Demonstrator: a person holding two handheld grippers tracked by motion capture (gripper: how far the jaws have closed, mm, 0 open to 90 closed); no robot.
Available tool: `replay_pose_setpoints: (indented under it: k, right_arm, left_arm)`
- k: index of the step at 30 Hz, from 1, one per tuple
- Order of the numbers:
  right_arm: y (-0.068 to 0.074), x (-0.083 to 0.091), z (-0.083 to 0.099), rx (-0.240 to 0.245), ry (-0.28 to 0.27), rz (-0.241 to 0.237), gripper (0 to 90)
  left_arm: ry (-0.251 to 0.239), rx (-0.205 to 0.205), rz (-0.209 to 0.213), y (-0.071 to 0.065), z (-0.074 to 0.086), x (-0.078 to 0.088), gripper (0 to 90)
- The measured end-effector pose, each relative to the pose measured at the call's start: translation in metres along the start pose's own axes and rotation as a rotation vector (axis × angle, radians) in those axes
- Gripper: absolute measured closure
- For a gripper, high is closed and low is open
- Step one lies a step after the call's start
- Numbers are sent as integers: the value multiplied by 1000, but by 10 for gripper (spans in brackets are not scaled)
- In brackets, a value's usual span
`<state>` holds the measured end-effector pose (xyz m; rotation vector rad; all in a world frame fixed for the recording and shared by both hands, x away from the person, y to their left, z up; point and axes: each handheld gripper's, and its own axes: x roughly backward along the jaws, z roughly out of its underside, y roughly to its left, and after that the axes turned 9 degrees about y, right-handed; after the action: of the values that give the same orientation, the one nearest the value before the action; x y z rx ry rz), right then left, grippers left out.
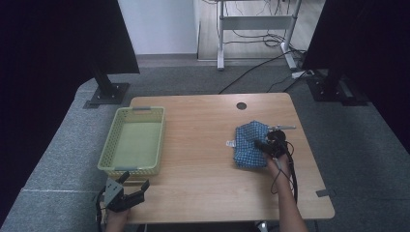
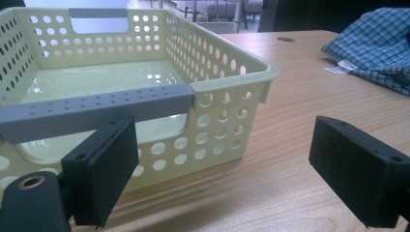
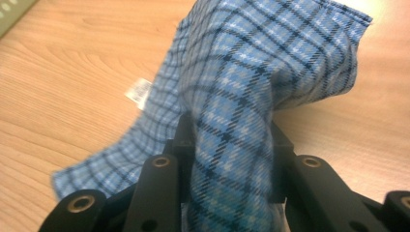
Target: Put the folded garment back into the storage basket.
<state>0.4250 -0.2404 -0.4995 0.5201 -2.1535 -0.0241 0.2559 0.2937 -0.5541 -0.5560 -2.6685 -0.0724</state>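
The blue checked cloth (image 3: 251, 96), on the right of the surface (image 1: 203, 145), is pinched in the right tongs (image 3: 231, 159), one fold lifted, so grasping looks done and carrying to the empty basket (image 1: 107, 152) remains, while the left tongs (image 2: 220, 171) wait spread beside it.

A basket (image 1: 133, 140) stood at the left of the surface (image 1: 203, 145), and a cloth (image 1: 249, 142) lay well apart at its right. The left tongs (image 1: 130, 187) sat just before the basket's near wall; the right tongs (image 1: 263, 144) pinched the cloth.
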Motion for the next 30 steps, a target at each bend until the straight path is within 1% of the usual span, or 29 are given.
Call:
replay_pose_setpoints:
  k: [2,3,7,8,10,11,14,19,27,28,30]
  right_arm:
    - [4,9,-5,13,-13,15,673]
    - [7,14,-7,18,-18,13,673]
    - [15,36,-15,21,-68,1,673]
    - [15,36,-15,21,-68,1,673]
    - [22,46,-19,26,-84,4,672]
    - [24,48,-20,28,-88,4,672]
    - [28,50,-22,25,-94,-5,673]
    - [33,51,-23,26,-100,-4,672]
    - [50,40,-29,32,-96,-36,672]
    - [50,40,-29,32,-96,-36,672]
    - [57,36,-32,40,-95,-49,672]
  left_arm:
    - [-1,-1,-1,0,0,0,104]
    - [-2,-3,-2,0,0,0,104]
    - [-3,-4,-2,0,0,0,104]
    - [-4,-5,-3,-1,0,0,104]
    - [-5,-6,-4,-1,0,0,105]
    - [-4,-7,-4,-1,0,0,104]
    - [-6,-5,-4,-1,0,1,105]
    - [-5,-5,-4,-1,0,0,105]
    - [-7,-6,-4,-1,0,1,104]
    - [-7,-6,-3,-1,0,1,104]
    - [-8,-5,-2,0,0,1,104]
